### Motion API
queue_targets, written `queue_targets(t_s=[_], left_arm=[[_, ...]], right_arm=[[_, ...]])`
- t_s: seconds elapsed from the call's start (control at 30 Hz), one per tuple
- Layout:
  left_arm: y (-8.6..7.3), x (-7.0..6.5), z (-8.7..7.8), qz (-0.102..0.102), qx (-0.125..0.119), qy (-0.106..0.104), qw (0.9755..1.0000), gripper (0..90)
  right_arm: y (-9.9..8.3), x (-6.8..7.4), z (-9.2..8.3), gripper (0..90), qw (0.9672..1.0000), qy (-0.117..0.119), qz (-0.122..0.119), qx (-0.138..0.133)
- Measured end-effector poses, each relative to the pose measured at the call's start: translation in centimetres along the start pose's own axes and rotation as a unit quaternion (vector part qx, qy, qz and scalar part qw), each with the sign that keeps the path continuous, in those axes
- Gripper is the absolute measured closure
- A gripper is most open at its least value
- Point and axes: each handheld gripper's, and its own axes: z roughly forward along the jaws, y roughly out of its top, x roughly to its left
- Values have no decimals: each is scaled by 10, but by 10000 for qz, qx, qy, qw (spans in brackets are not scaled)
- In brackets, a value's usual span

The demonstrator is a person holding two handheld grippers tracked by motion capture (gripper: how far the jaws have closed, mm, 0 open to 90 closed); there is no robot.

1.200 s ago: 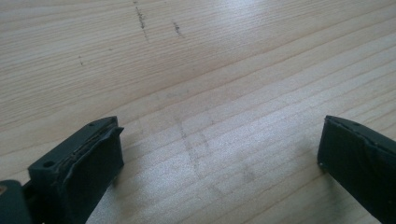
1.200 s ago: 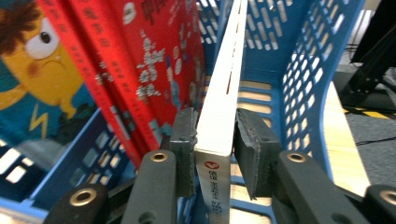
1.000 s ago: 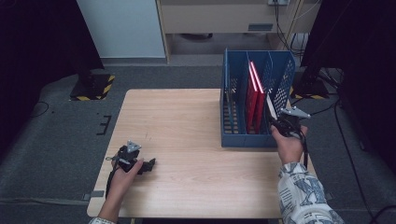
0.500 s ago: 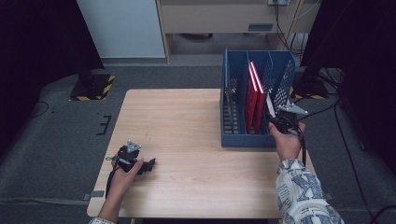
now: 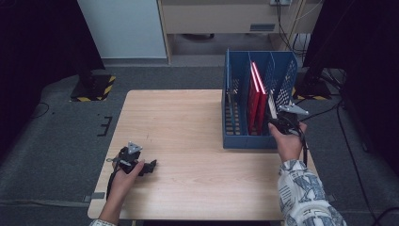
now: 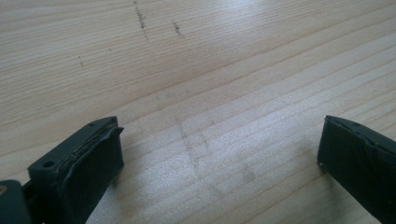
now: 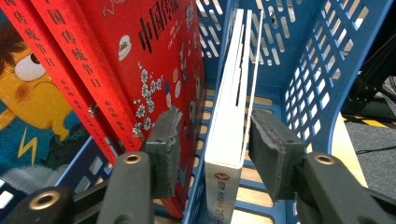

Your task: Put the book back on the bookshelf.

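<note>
Toward the right of the high view, a blue rack (image 5: 235, 122) stands on the wooden table (image 5: 188, 117) with red books (image 5: 256, 96) upright inside, and the right gripper (image 5: 277, 123) reaches into its near right corner; at lower left the left gripper (image 5: 141, 165) rests on the bare wood. Across the left gripper view, the jaws stand wide apart over plain tabletop (image 6: 210, 93), grasping nothing. At the centre of the right gripper view, a thin white book (image 7: 229, 126) stands spine-up in the rightmost slot, jaws straddling it with gaps either side, released. It looks light, stiff and smooth-covered; pinching near the spine seems safest.
</note>
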Motion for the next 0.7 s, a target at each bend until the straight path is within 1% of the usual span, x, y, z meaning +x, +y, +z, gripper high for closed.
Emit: queue_targets(t_s=[0.37,0.7], left_arm=[[0,0,0,-2,-1,0,10000,0],[0,0,0,-2,-2,-1,10000,0]], right_arm=[[0,-1,0,453,10000,-47,43,-3],[0,-4,-1,429,10000,-63,59,8]])
